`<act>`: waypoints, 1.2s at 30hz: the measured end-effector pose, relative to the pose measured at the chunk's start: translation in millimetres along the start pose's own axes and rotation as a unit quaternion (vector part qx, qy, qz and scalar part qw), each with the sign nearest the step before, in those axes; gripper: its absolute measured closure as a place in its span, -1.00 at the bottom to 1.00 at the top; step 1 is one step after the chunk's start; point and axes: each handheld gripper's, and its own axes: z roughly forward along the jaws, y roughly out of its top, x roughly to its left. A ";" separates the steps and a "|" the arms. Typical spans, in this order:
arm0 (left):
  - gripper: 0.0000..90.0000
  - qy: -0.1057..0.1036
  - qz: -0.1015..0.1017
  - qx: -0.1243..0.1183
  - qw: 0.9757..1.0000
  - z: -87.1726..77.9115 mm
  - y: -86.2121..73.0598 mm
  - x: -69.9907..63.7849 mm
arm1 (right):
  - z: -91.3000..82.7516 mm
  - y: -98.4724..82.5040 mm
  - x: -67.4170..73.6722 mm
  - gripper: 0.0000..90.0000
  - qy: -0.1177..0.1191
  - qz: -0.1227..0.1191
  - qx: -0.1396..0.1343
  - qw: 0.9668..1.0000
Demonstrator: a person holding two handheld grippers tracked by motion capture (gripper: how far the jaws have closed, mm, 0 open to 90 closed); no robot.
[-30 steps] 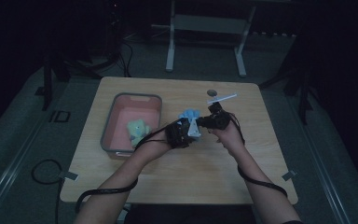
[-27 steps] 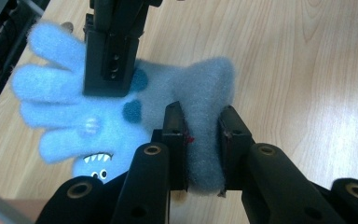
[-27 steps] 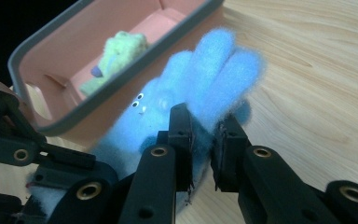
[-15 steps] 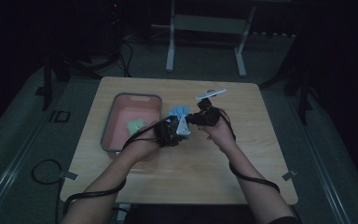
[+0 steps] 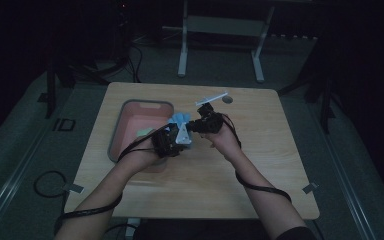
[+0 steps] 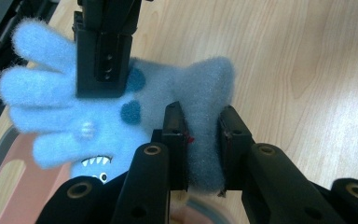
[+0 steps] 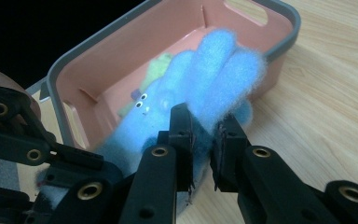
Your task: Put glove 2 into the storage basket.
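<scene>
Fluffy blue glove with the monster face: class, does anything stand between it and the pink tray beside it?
Nothing visible does. The fluffy blue glove, pinched by both tongs, hangs at the pink grey-rimmed tray, whose open top holds a small green item lying low inside.

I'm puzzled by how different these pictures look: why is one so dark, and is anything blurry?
The high view is dim, the floor around the table nearly black. The left gripper view is bright; the blue fluffy glove is sharp, its fingertips soft. In the right gripper view the glove looks fuzzy up close, the pink bin clearer.
</scene>
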 end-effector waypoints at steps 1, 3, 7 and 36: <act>0.71 0.000 -0.002 0.000 1.000 -1.0 -1.5 0.5 | 1.3 1.6 1.1 0.79 0.001 0.000 0.000 1.000; 0.71 0.001 -0.005 0.001 1.000 -3.7 -4.7 2.1 | 4.1 4.3 3.3 0.79 0.003 -0.003 0.000 1.000; 0.71 0.004 -0.008 0.004 1.000 -7.4 -11.0 3.3 | 10.2 9.0 8.4 0.79 0.006 -0.007 0.003 1.000; 0.71 0.010 -0.044 0.030 0.999 -30.7 -63.8 13.6 | 62.0 34.0 44.1 0.79 0.036 -0.031 0.023 0.999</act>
